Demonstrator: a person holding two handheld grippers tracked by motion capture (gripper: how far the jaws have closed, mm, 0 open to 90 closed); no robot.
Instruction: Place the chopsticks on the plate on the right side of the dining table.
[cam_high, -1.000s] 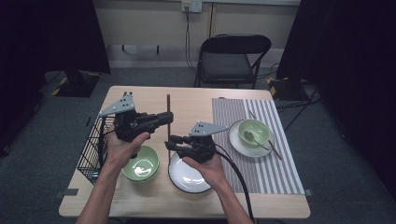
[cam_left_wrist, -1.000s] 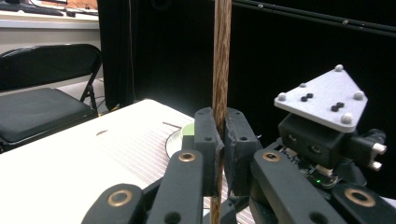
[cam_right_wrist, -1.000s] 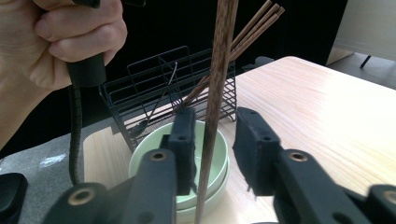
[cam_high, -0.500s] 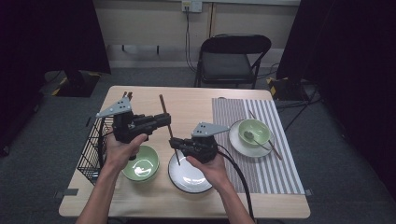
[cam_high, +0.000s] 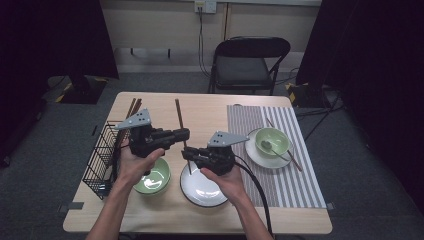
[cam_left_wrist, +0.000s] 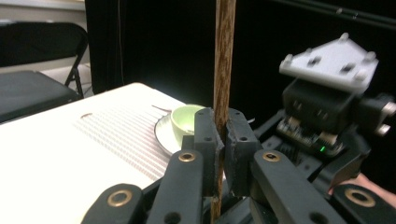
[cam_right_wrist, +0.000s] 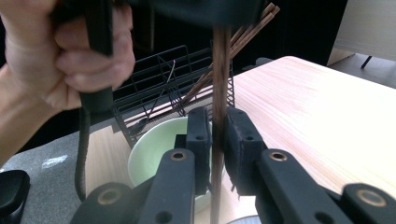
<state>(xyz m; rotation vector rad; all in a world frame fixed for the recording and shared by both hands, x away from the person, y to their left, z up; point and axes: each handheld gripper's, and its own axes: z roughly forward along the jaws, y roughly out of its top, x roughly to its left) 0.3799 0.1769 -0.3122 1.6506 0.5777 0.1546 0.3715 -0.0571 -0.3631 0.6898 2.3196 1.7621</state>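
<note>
Table: chopstick (cam_high: 178, 116) tilted since before; L claw (cam_high: 183, 134) & R claw (cam_high: 189, 153) clamp it.

light wooden table (cam_high: 210, 107), rectangular, pale grain. black wire basket (cam_high: 100, 157) at its left edge, dark brown chopsticks (cam_high: 131, 108) leaning out of it toward the far side. pale green ceramic bowl (cam_high: 155, 177) just right of the basket, near the front edge. round white plate (cam_high: 200, 192) beside that bowl. grey-and-white striped placemat (cam_high: 295, 180) over the right part of the table. on the mat, a white saucer (cam_high: 255, 155) bearing a second pale green bowl (cam_high: 272, 140) with a spoon (cam_high: 270, 147) inside; a brown chopstick (cam_high: 292, 161) lies along its right side. black folding chair (cam_high: 247, 65) behind the table. dark curtains (cam_high: 365, 60) at either side. grey floor (cam_high: 45, 165).
</note>
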